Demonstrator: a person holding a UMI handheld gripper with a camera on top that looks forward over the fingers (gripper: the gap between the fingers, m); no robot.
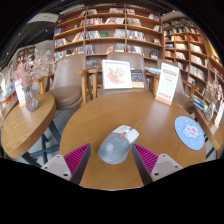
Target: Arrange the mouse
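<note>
Gripper view: released tongs (112, 158) straddle the mouse (117, 146) at lower centre of the desk (100, 115); next, clench.

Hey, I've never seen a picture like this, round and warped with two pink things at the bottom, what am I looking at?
This is a wide-angle camera riding on a hand-held gripper, looking forward along its two fingers. The pink things are the pads on the fingers' inner faces. The fingers are open, and a grey and white computer mouse stands between them, resting on a round wooden table. Nothing is gripped yet. Further right on the table lies a round blue mat. Beyond it stand upright display signs and, behind those, bookshelves.
</note>
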